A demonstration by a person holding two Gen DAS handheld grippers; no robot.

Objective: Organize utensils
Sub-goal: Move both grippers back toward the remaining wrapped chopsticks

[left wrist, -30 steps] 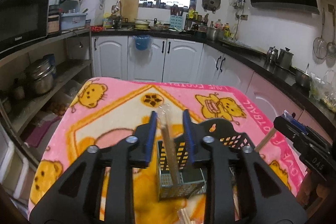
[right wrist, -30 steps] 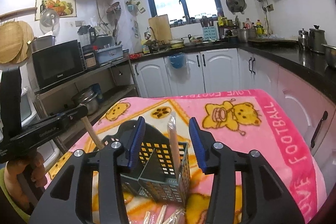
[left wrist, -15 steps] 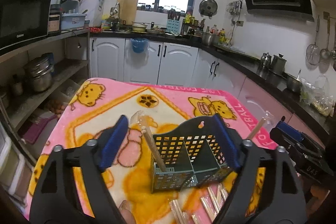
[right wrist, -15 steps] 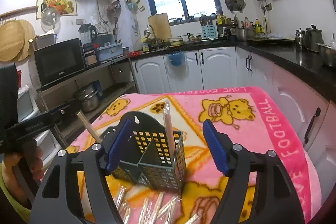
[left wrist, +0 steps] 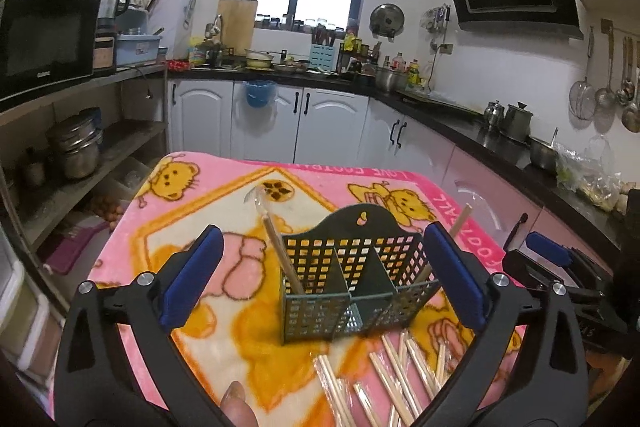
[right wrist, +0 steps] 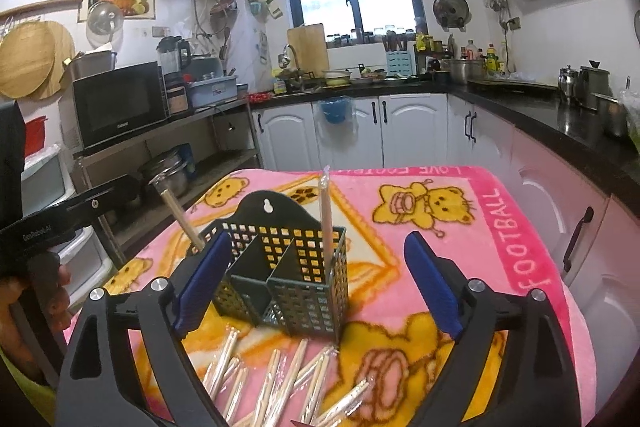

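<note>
A dark green slotted utensil basket [left wrist: 352,287] [right wrist: 280,279] stands on the pink bear blanket [left wrist: 192,195]. One wrapped chopstick pair [left wrist: 280,247] leans in its left compartment, and another [right wrist: 327,223] stands upright in the right one. Several wrapped chopsticks [left wrist: 384,375] [right wrist: 280,375] lie loose in front of the basket. My left gripper [left wrist: 322,233] is near the basket's front; its jaws are opening wide and its pads touch nothing. My right gripper [right wrist: 318,239] is also opening, with the basket ahead between its blue pads and nothing gripped.
The blanket-covered table ends near white cabinets [left wrist: 280,123] at the back. Open shelves with pots [left wrist: 76,147] stand to the left, a black counter [left wrist: 480,131] to the right. A person's hand [right wrist: 40,299] holds the left gripper, and a fingertip [left wrist: 236,399] shows below.
Both grippers let go of the wrapped chopstick pairs, which now stand in the basket. Their jaws spread wide and both drew back, bringing the loose chopsticks into view.
</note>
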